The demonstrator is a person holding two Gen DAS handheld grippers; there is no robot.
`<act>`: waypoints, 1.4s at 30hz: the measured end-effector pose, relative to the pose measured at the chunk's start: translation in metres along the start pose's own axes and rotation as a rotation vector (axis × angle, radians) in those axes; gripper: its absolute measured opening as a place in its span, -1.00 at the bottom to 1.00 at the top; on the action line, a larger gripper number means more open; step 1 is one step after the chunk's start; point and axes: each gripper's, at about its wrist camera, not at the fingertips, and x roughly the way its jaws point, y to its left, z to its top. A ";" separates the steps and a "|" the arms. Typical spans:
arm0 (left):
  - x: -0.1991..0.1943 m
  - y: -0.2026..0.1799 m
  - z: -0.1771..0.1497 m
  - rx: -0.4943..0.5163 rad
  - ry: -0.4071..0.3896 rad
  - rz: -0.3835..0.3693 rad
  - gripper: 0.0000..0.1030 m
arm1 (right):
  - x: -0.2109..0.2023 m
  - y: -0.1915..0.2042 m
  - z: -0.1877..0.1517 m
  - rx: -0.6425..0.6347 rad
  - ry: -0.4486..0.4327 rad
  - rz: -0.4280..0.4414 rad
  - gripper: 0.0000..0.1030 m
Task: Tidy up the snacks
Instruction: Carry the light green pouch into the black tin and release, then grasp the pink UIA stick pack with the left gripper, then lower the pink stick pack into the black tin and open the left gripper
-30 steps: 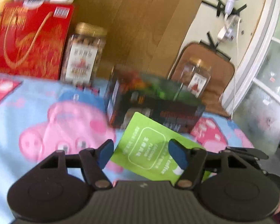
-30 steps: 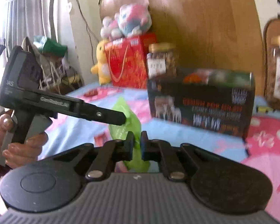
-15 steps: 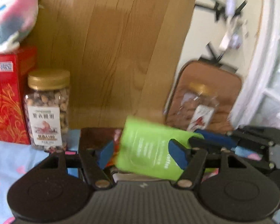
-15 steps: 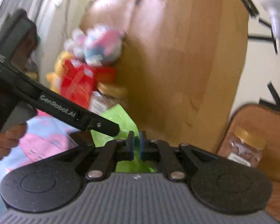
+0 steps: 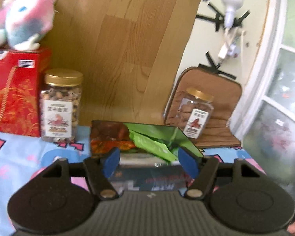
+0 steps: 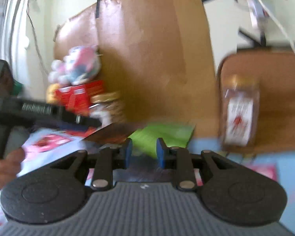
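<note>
A bright green snack pouch [image 5: 151, 144] lies in the open top of a dark printed box [image 5: 147, 179], next to orange-red packets [image 5: 110, 137]. My left gripper [image 5: 149, 162] is open and empty, just in front of the box. In the blurred right wrist view the green pouch [image 6: 163, 135] sits beyond my right gripper [image 6: 144, 152], whose jaws stand apart with nothing between them. The left gripper's body [image 6: 39, 110] shows at the left of that view.
A nut jar with a gold lid [image 5: 60, 106] and a red gift box [image 5: 11, 92] with a plush toy [image 5: 21, 17] on top stand back left. A second jar [image 5: 196, 114] stands back right by a brown cushion [image 5: 222, 114]. A wooden board [image 5: 127, 49] is behind.
The right gripper carried the green pouch up and over to the box, then opened and let it go. The pouch now lies in the box. The left gripper stayed open.
</note>
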 end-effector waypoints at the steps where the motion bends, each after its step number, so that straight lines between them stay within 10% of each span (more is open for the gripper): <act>1: -0.011 0.004 -0.006 -0.001 -0.002 0.005 0.30 | -0.009 0.004 -0.011 0.038 0.025 0.042 -0.42; 7: -0.049 0.040 -0.060 -0.065 0.087 0.088 0.30 | -0.045 0.042 -0.062 0.090 0.163 0.173 -0.21; 19: -0.039 0.045 -0.107 -0.123 0.204 0.100 0.24 | -0.022 0.091 -0.079 -0.148 0.304 0.069 -0.22; 25: -0.044 0.026 -0.114 -0.091 0.201 0.095 0.05 | -0.019 0.100 -0.086 -0.192 0.300 0.016 -0.67; 42: -0.026 0.000 -0.022 0.018 0.042 0.091 0.03 | -0.007 0.080 -0.018 -0.247 0.061 -0.062 -0.73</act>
